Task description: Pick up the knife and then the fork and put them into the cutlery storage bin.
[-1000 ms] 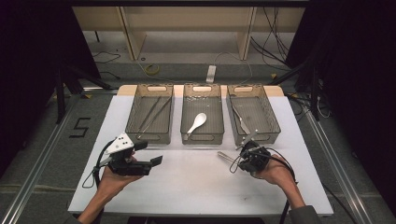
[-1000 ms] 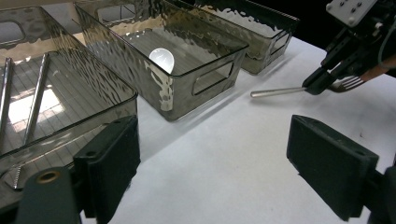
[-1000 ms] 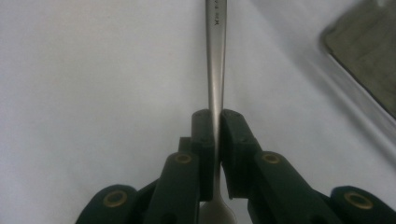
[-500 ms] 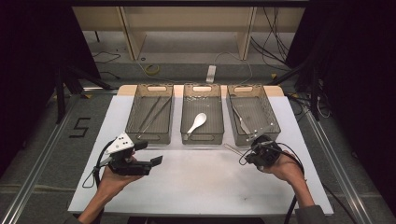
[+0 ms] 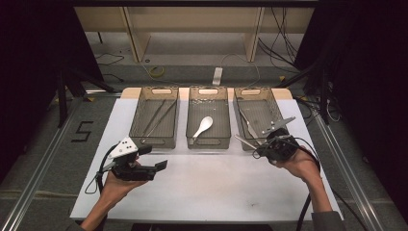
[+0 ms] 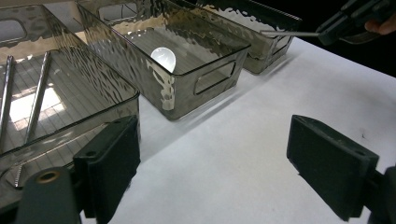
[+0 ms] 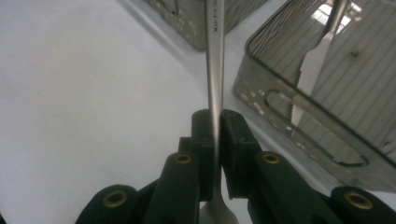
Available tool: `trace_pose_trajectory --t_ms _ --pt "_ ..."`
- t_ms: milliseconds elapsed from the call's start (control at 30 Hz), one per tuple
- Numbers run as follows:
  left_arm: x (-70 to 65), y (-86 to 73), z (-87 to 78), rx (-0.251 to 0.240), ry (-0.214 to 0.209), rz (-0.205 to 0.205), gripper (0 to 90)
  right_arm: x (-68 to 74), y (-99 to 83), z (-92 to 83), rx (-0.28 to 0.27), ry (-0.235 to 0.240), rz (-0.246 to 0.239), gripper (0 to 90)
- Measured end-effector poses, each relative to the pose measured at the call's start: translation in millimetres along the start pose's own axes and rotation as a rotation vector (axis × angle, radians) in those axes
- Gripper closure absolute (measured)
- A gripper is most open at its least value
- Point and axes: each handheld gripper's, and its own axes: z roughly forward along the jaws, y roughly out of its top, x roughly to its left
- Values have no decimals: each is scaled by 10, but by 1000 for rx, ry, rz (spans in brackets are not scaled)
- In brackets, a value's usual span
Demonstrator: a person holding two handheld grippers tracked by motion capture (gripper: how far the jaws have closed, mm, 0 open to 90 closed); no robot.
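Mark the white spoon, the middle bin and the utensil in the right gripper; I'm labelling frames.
white spoon (image 5: 206,123), high view, on its bowl.
middle bin (image 5: 207,144), high view, on its near wall.
utensil (image 7: 215,56), right gripper view, on its metal handle.

A slim metal utensil (image 7: 215,70), its handle stamped with small lettering, is pinched between the jaws of the right claw (image 5: 263,147). It juts out level toward the middle bin (image 5: 208,122), just in front of the right bin (image 5: 257,118), which holds a serrated knife (image 7: 310,70). A white spoon (image 5: 202,127) lies in the middle bin.
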Motion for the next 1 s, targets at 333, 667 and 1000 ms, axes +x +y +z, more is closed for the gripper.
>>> trace_pose_trajectory --t_ms 333,667,1000 --pt "1 -1 2 -5 4 -1 168 -169 260 -41 -40 -16 24 850" --pt "0 0 3 -4 2 -1 168 -490 530 -29 -71 -31 109 850" --pt "3 1 4 -7 1 -6 168 -746 722 18 -69 -77 181 849"
